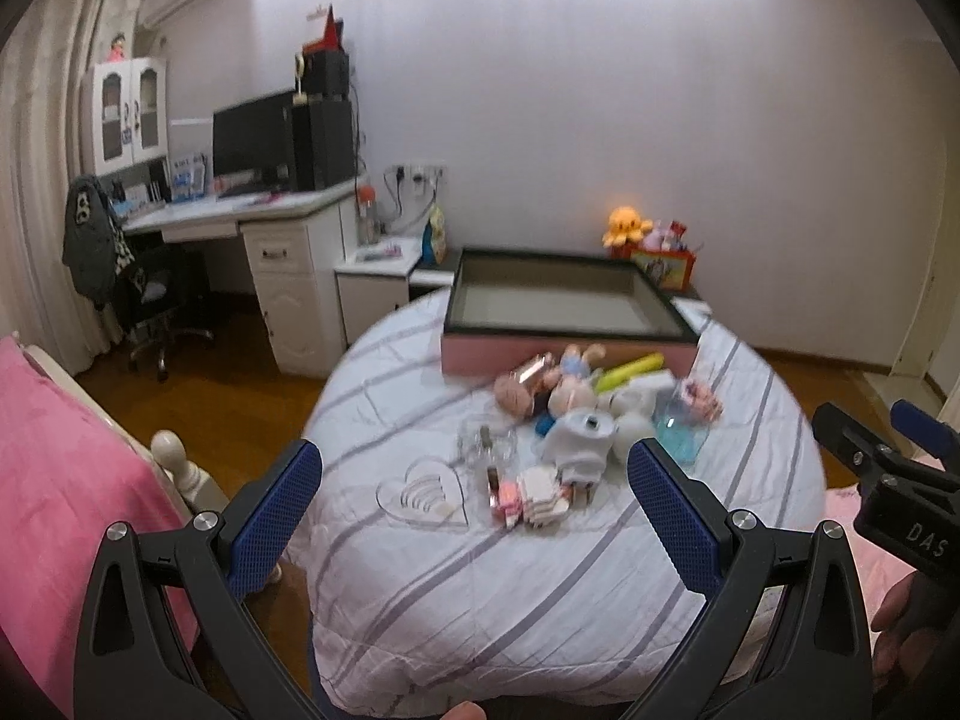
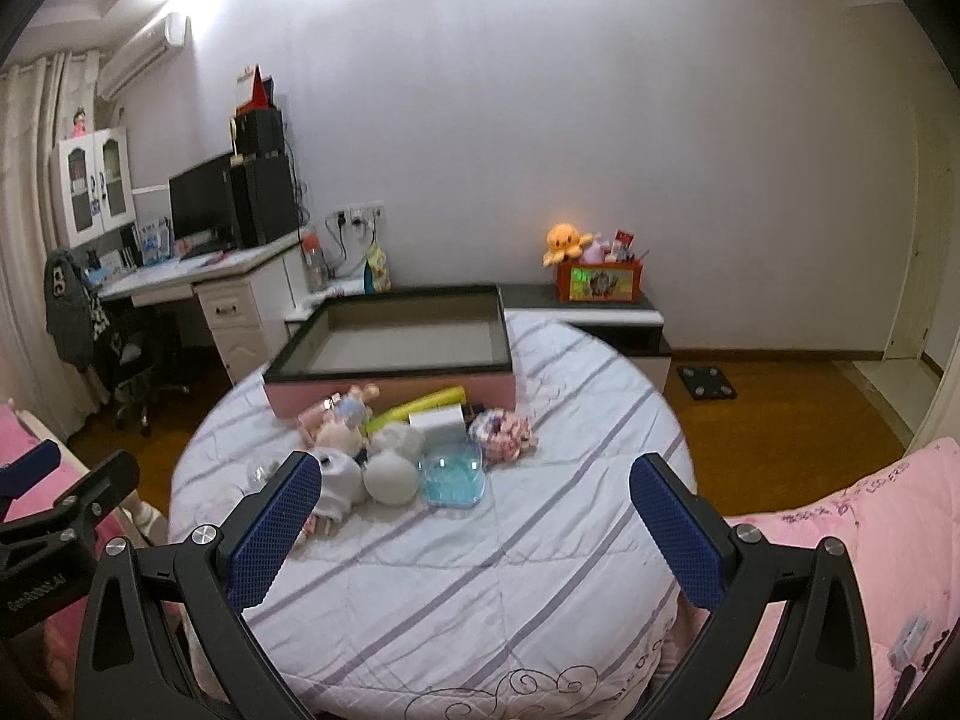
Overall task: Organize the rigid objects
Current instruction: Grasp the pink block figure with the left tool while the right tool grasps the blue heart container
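Bedroom light falls on a round surface covered by a white quilt with lilac stripes (image 1: pixel 540 588), and both grippers hang above its near edge. On the left gripper (image 1: pixel 474 498) the blue textured pads (image 1: pixel 282 516) stand wide apart with nothing between them; the right gripper (image 2: pixel 474 510) shows the same wide, empty spread, and each tool appears at the side of the other's view.

Just beyond the left fingers, near the middle of the quilt, lie a clear heart-shaped acrylic piece (image 1: pixel 423 495) and, just right of it, a small stack of pink and white blocks (image 1: pixel 528 498). Behind the heart stands a clear glass jar (image 1: pixel 486 441). Farther back sits a loose cluster: a white fabric-wrapped cylinder (image 2: pixel 336 474), a white ball (image 2: pixel 390 480) touching it, a transparent blue plastic container (image 2: pixel 453 474), a small doll in a blue dress (image 2: pixel 348 414), a yellow-green tube (image 2: pixel 417 405) and a white rectangular box (image 2: pixel 438 420). A pink patterned plush bundle (image 2: pixel 501 429) lies at the cluster's right end.

At the far edge of the quilt rests a shallow pink box with a black rim (image 2: pixel 390 369), holding nothing visible, with the cluster pressed near its front wall.

Beyond it, a low cabinet (image 2: pixel 606 315) by the wall carries an orange octopus plush (image 2: pixel 564 243) beside an orange storage box (image 2: pixel 597 282). A white desk with a black monitor (image 1: pixel 252 144) fills the far left corner.
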Available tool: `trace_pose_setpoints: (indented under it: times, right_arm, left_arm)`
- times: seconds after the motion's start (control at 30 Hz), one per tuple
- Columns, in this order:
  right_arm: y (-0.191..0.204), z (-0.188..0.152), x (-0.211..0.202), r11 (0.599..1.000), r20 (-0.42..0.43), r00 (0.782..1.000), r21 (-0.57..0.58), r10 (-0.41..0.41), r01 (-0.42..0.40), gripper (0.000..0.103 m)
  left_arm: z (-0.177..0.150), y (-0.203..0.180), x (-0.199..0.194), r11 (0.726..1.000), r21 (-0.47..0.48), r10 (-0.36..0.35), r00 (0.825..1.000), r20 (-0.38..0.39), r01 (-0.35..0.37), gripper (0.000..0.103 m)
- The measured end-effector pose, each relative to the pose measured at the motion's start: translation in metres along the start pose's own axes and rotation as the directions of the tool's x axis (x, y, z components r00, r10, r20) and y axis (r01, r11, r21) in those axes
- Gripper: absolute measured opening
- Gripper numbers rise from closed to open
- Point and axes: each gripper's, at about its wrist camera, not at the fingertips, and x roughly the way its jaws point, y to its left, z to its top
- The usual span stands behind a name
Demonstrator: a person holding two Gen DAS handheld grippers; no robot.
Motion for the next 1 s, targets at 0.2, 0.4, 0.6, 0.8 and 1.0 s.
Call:
trace_pose_setpoints:
  times: [0.2,0.4,0.6,0.8,1.0]
  right_arm:
    - [0.0,-0.017,0.04,1.0,-0.09,0.996,-0.018,0.005,-0.007,0.103]
    - [-0.001,-0.029,0.075,0.999,-0.165,0.986,-0.03,0.008,-0.014,0.103]
    - [-0.003,-0.037,0.11,0.999,-0.229,0.973,-0.032,0.013,-0.02,0.103]
    - [-0.007,-0.036,0.134,0.999,-0.257,0.966,-0.02,0.028,-0.034,0.103]
    - [-0.008,-0.032,0.153,0.999,-0.277,0.96,-0.017,0.038,-0.044,0.093]
  left_arm:
    - [-0.023,0.001,0.049,1.0,0.001,0.005,0.994,-0.105,-0.005,0.103]
    - [-0.04,0.0,0.092,1.0,-0.004,0.0,0.98,-0.2,-0.001,0.103]
    - [-0.046,0.001,0.121,1.0,-0.024,-0.012,0.968,-0.251,0.006,0.103]
    - [-0.045,-0.005,0.137,0.998,-0.045,-0.055,0.959,-0.277,0.045,0.103]
    - [-0.05,-0.006,0.141,0.996,-0.065,-0.074,0.956,-0.284,0.058,0.103]
